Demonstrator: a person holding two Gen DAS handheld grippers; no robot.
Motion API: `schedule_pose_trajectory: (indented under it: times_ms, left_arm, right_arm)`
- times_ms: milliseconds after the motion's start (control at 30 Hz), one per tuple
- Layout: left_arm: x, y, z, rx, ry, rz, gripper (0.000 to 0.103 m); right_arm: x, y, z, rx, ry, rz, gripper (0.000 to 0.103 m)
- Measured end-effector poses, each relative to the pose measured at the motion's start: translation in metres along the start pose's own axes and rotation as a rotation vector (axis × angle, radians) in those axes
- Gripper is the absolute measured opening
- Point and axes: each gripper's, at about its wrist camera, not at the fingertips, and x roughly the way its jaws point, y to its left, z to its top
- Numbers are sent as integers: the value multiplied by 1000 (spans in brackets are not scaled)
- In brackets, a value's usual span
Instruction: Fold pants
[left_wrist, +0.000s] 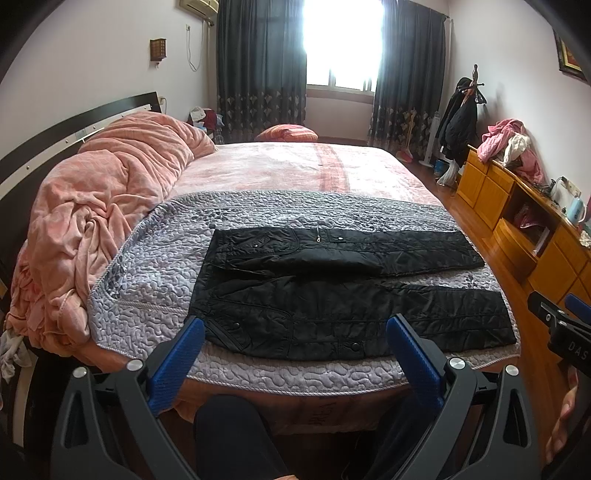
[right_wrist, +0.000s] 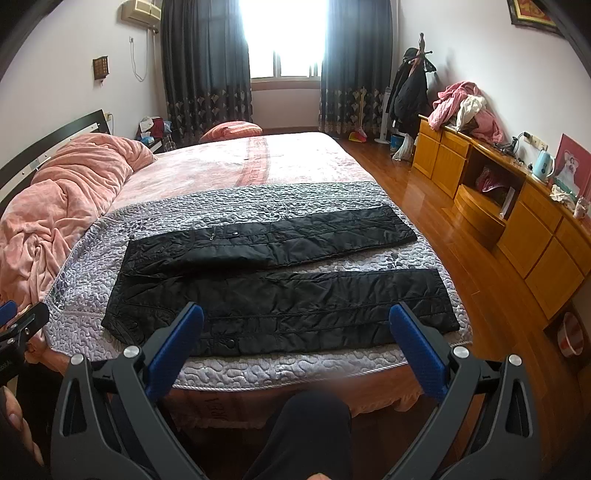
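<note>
Pants lie crosswise, dead ahead of both grippers.

Black pants (left_wrist: 347, 317) stretch left-right on the quilt (left_wrist: 147, 280); left gripper (left_wrist: 295, 332) nearer the waist, right gripper (right_wrist: 295, 321) the cuffs, both gaping, empty.

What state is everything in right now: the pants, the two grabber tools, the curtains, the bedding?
Pants: spread flat on the quilt, legs apart, unfolded.
Left gripper: open, holding nothing, short of the pants.
Right gripper: open, holding nothing.
Quilt: laid flat across the bed's near end.
Pink blanket: bunched up by the headboard.
Curtains: drawn apart, window bright.
Clothes pile: heaped on the cabinet.
</note>
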Motion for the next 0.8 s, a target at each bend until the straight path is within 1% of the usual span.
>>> schedule_pose_trajectory:
  times_ms: [633, 800]
  left_arm:
    - [-2, 0, 0, -1, -2, 1, 99]
    - [-9, -1, 2, -4, -7, 1, 99]
  right_arm:
    - [-3, -3, 0, 0, 0, 2, 101]
    - [-3, -1, -2, 0, 0, 1, 101]
